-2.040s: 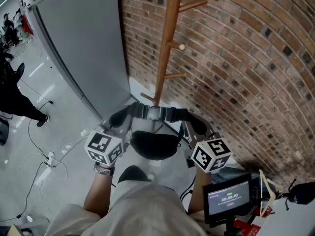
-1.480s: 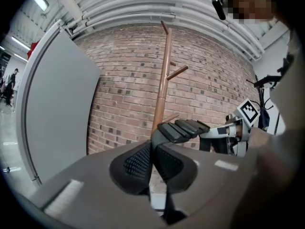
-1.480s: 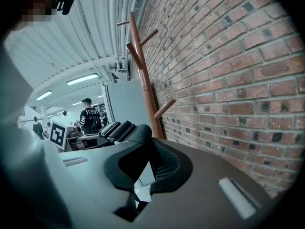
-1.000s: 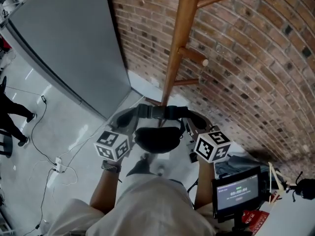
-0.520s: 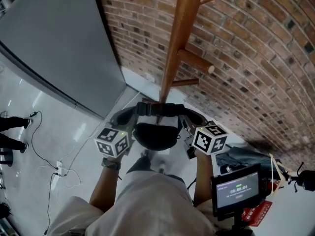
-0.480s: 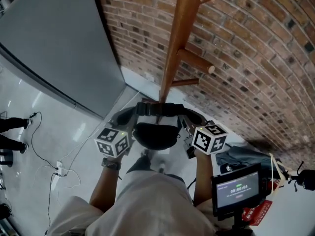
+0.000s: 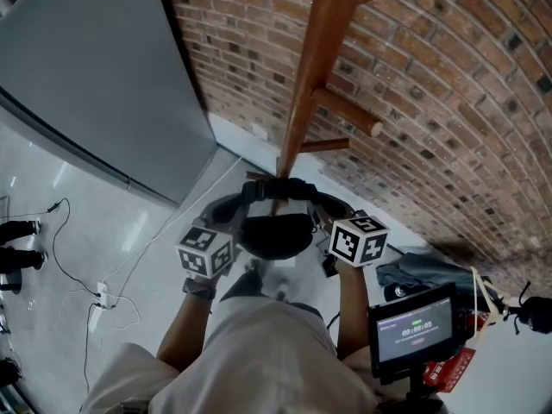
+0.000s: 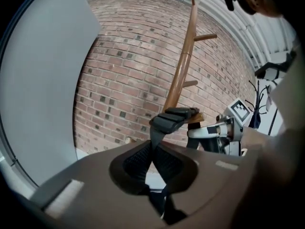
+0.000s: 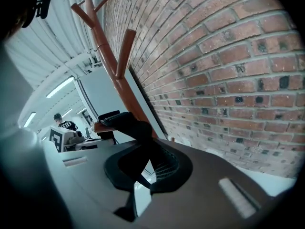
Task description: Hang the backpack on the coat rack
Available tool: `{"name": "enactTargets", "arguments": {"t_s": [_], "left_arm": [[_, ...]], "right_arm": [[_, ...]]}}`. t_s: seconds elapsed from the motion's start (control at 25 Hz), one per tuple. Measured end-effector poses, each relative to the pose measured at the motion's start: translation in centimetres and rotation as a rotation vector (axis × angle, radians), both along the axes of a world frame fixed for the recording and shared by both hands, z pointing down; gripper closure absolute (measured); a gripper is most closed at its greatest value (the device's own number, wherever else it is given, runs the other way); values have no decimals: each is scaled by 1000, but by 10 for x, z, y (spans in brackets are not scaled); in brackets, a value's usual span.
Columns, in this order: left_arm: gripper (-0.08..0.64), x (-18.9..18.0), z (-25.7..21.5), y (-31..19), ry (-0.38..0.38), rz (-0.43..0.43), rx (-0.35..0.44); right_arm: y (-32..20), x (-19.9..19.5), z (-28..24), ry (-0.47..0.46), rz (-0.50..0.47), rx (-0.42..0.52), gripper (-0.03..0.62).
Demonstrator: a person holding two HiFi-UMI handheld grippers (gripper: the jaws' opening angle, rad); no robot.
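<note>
The black backpack (image 7: 276,234) hangs between my two grippers, right in front of the wooden coat rack (image 7: 317,67). My left gripper (image 7: 226,228) is shut on its left shoulder strap (image 8: 157,149). My right gripper (image 7: 333,223) is shut on the right shoulder strap (image 9: 143,147). The backpack's top loop (image 8: 174,118) lies across a short low peg (image 8: 196,118) of the rack; the right gripper view shows that same peg (image 9: 101,127) under the loop. Longer pegs (image 7: 349,112) stick out higher up the pole. The bag's lower part is hidden behind my body.
A brick wall (image 7: 448,102) stands right behind the rack, and a grey panel (image 7: 95,67) closes the left side. Cables (image 7: 103,296) trail over the pale floor. A small screen on a stand (image 7: 412,330) and dark gear (image 7: 410,274) sit at the lower right.
Both grippers and the backpack have sunk and drawn in toward the pole. The top loop, earlier held in front of the pole, now lies over the low peg. Both grips are unchanged.
</note>
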State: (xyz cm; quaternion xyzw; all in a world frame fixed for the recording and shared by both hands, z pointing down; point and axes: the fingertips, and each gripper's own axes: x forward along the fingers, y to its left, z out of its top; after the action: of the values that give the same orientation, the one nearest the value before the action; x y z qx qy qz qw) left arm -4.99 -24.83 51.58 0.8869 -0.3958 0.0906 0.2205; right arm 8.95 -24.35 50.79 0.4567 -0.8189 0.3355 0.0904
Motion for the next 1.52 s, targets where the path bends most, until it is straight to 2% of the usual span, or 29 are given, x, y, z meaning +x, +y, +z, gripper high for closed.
{"name": "enactTargets", "arguments": {"t_s": [0.48,0.8,1.52], "left_arm": [[555,15,21,16,-21,33,-28],[555,26,39,13,-93,92,1],[555,50,61,8,-103,113,1]], "right_arm": [[12,-23,28,-21,-55,-68,584],[10,-42,47,-8,-94,-87,584],[-2,-52,52,16,-80,-77,572]]}}
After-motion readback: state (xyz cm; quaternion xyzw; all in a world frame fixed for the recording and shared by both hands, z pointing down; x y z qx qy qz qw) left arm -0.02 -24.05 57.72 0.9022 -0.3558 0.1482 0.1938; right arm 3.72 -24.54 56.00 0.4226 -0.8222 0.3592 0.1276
